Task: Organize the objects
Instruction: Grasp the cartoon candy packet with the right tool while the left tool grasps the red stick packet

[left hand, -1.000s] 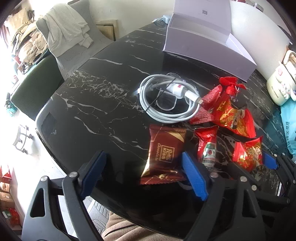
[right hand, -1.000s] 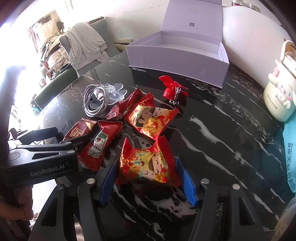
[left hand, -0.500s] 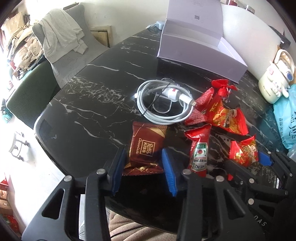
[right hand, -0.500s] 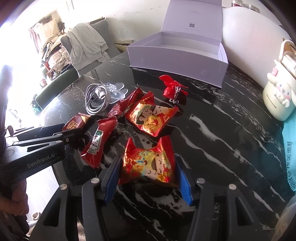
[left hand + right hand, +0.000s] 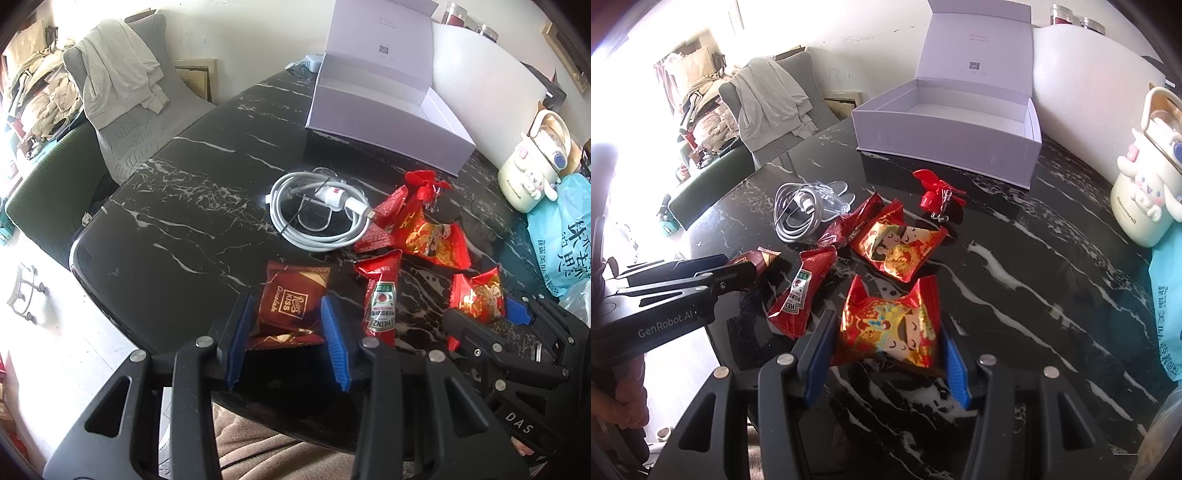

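A black marble desk (image 5: 177, 206) with white veins fills both views. At its far side stands a large pale lilac box (image 5: 945, 136), lid propped open and its inside bare. To the right sits a cream cartoon-dog jug (image 5: 1145, 192). A coiled white charging cable (image 5: 317, 218) lies mid-desk. Just right of it lies a cluster of red snack packets: a large one printed with cartoon faces (image 5: 899, 247), overlapping a dark red wrapper (image 5: 849, 225), with a small red fan-shaped trinket (image 5: 936, 195) beyond them. A red Heinz ketchup sachet (image 5: 380, 302) lies nearer, between the two claws.

The left claw (image 5: 286, 336) has its blue pads closed narrowly against both sides of a brown chocolate packet (image 5: 291, 306) at the near left edge of the desk. The right claw (image 5: 886, 358) holds a red and gold cartoon-face snack packet (image 5: 890, 328) between its blue pads, near the desk's front centre.
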